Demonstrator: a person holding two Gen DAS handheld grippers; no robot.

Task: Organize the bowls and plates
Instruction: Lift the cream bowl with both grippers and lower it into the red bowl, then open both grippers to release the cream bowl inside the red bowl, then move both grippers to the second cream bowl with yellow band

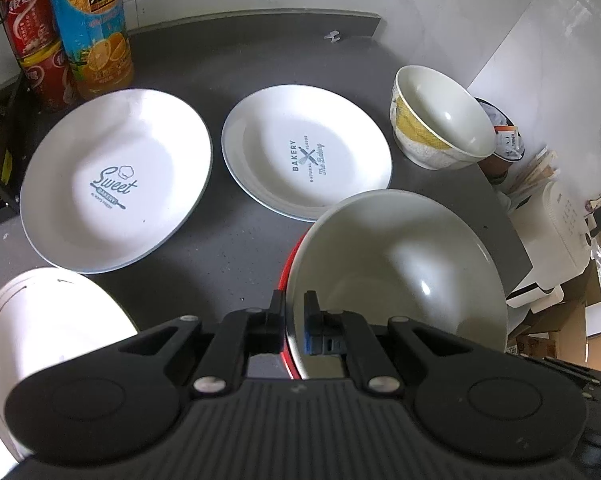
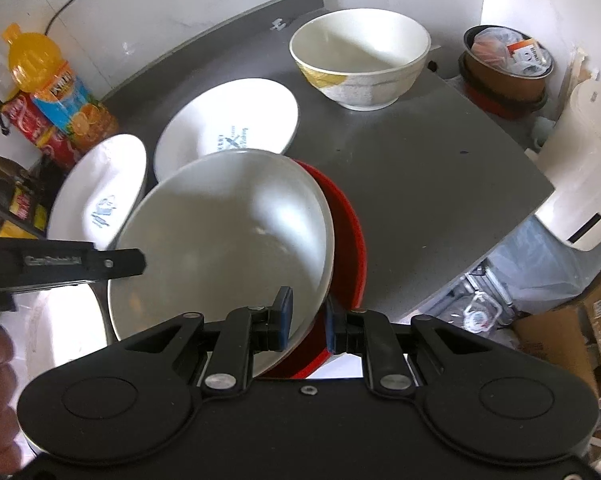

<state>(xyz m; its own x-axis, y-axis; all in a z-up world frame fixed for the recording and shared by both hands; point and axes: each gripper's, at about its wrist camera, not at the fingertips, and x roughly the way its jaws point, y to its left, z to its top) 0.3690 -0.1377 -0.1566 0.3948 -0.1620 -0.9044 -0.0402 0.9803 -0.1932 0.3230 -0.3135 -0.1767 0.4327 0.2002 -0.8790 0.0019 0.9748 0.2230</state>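
Two grippers are clamping the same red bowl point(image 1: 396, 272) by its rim: left gripper point(image 1: 293, 320) is pinching the near-left part of the rim with fingers narrow, one inside and one outside; right gripper point(image 2: 307, 318) is gripping the near-right part of the rim the same way, jaws narrow around the wall. Bowl is red outside, pale inside, tilting, sitting over the counter point(image 2: 420, 168) near its front right edge; contact with the surface can't be told. Patterned bowl point(image 1: 440, 120) is standing upright by the back right corner. "Bakery" plate point(image 1: 306, 152) is lying mid-counter, "Sweet" plate point(image 1: 116, 180) beside it to the left, apart. Third white plate point(image 1: 52, 320) is lying at the front left edge. Juice bottle point(image 1: 92, 28) and red cans point(image 1: 28, 20) are standing at the back left corner.
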